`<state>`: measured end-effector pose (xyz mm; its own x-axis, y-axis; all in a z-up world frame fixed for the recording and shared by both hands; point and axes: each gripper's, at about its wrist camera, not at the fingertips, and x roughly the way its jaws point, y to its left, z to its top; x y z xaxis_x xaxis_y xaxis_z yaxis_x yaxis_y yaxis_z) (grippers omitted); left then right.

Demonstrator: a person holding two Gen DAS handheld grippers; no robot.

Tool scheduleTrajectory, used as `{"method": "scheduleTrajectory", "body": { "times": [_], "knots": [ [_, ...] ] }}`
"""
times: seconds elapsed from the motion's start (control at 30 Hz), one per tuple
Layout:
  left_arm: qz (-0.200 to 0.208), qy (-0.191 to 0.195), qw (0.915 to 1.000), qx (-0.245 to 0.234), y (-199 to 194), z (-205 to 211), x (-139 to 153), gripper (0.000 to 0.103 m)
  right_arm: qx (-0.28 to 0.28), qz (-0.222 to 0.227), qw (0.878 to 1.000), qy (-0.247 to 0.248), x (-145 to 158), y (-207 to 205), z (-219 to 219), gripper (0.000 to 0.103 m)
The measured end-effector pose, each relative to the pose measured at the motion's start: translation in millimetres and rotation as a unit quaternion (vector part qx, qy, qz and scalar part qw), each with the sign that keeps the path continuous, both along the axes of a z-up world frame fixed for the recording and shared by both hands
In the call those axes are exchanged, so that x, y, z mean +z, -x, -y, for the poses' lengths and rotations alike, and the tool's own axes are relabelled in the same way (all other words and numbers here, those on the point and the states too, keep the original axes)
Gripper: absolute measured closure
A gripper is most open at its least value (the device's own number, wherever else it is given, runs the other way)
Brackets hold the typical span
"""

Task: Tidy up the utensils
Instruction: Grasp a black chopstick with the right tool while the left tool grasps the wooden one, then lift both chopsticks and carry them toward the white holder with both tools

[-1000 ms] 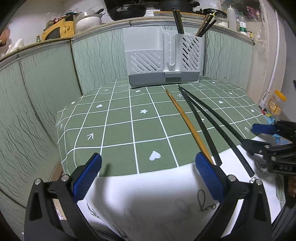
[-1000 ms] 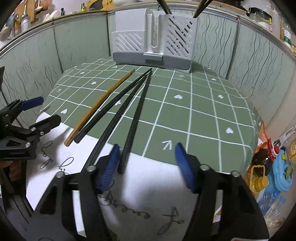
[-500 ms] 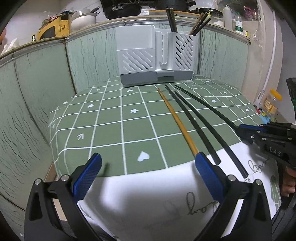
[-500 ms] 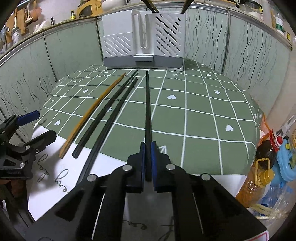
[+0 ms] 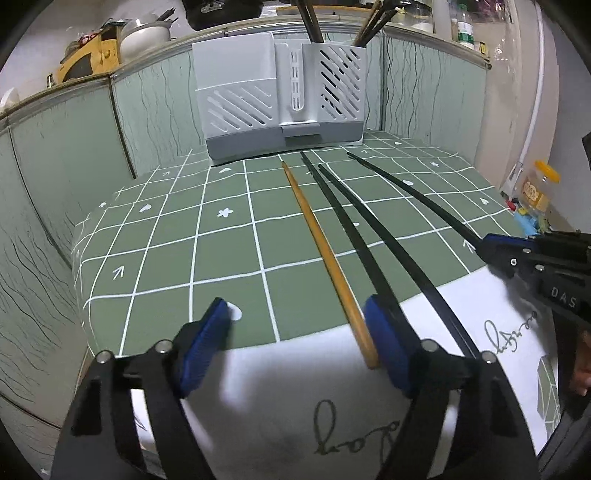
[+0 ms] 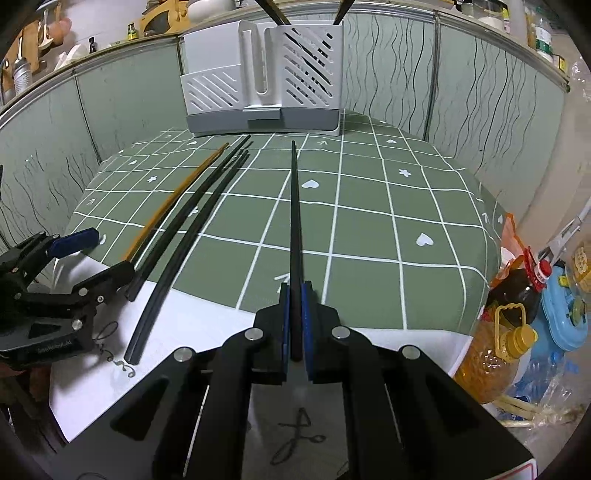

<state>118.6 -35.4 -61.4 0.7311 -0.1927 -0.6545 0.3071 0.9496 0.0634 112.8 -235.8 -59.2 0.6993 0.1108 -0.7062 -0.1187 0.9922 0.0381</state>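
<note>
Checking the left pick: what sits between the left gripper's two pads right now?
In the left wrist view, the left gripper is open, its jaws just closing, around the wooden chopstick's near end, which lies beside the right pad. Otherwise only the tablecloth.

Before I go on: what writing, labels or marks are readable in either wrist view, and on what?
"DAS": white letters on the right claw body, cut off at the edge of the left wrist view.
Embossed word on the left claw body: too faint to read.
Black cursive on the white paper: handwriting, not legible.
Labels on the oil bottle and on the shelf bottles: too small or blurred.
</note>
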Motion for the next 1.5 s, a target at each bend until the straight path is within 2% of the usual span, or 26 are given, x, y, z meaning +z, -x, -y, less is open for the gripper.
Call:
{"method": "scheduleTrajectory", "body": {
  "times": [0.1, 0.17, 0.23, 0.27, 0.5, 0.73, 1.5],
  "knots": [
    [0.003, 0.003, 1.0, -0.008, 5.6, 2.7, 0.6, 0.052, -0.002, 0.001, 1.0, 0.001, -0.1, 0.2, -0.7, 0.097],
    [0.008, 0.001, 0.9999, -0.007, 9.1, 5.0, 0.9, 0.076, -0.003, 0.003, 1.0, 0.003, 0.1, 0.4, -1.1, 0.097],
    [0.015, -0.005, 0.9999, 0.0, 11.7, 4.7, 0.1, 0.087, -0.005, 0.003, 1.0, 0.001, 0.0, 0.3, -0.9, 0.097],
    [0.017, -0.005, 0.9998, 0.006, 12.0, 3.0, -0.2, 0.095, -0.005, 0.003, 1.0, 0.002, 0.0, 0.1, -1.0, 0.097],
    [0.001, 0.016, 0.9998, 0.008, 7.8, -5.6, 4.3, 0.095, -0.003, 0.0, 1.0, -0.006, 0.0, -0.2, 1.8, 0.097],
    [0.011, 0.024, 0.9996, 0.006, 12.0, -8.6, 19.6, 0.095, -0.008, 0.008, 1.0, -0.011, 11.0, 4.3, 7.3, 0.097],
    [0.047, 0.05, 0.9976, -0.001, 8.6, -19.8, 94.9, 0.095, -0.003, 0.085, 0.995, -0.046, 104.6, 12.4, 24.0, 0.097]
  ]
}}
